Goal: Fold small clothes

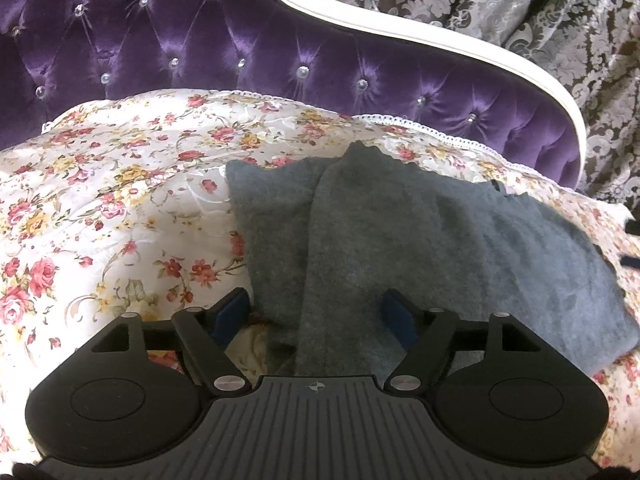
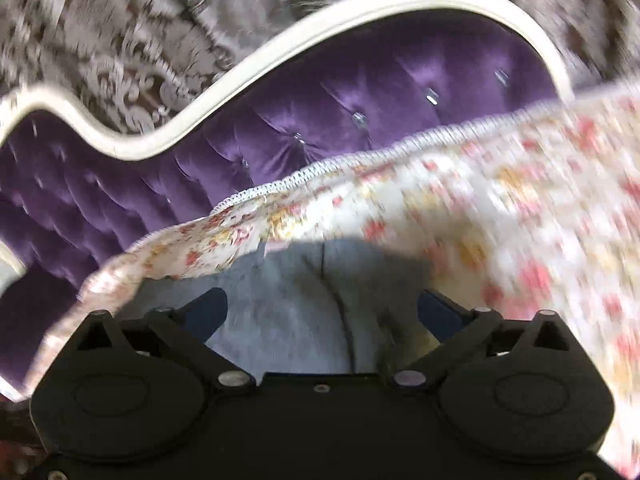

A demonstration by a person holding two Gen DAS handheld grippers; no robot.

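Cloth (image 1: 400, 240), grey and fuzzy, lies centre to right in the left wrist view, on the floral cover (image 1: 100, 208) of a bed or sofa; I can't tell which. It shows overlapping layers with a ridge running up the middle, so it looks partly folded, laid flat on the cover for the next fold to land square.

Left gripper (image 1: 316, 312) sits at the lower centre of its view, fingers (image 1: 394, 312) released and wide. The cloth's near edge runs between them, but the pads stand clear of it, so nothing is gripped. My guess: the edge is let go here because this flap is laid.

Right gripper (image 2: 322, 312) in its own view is also released, fingers (image 2: 208, 308) spread wide over grey cloth (image 2: 288, 320) at the lower centre, no pinch visible. That view is motion-blurred, so the hand is moving fast and fine contact is hard to read.

Purple headboard (image 1: 200, 40) with white trim fills the upper part of both views, patterned curtain (image 1: 520, 8) behind it. Floral cover (image 2: 500, 200) runs across the right of the right wrist view, its lace edge against the headboard (image 2: 360, 92).

Fold not finished, judging by the loose uneven right flap.
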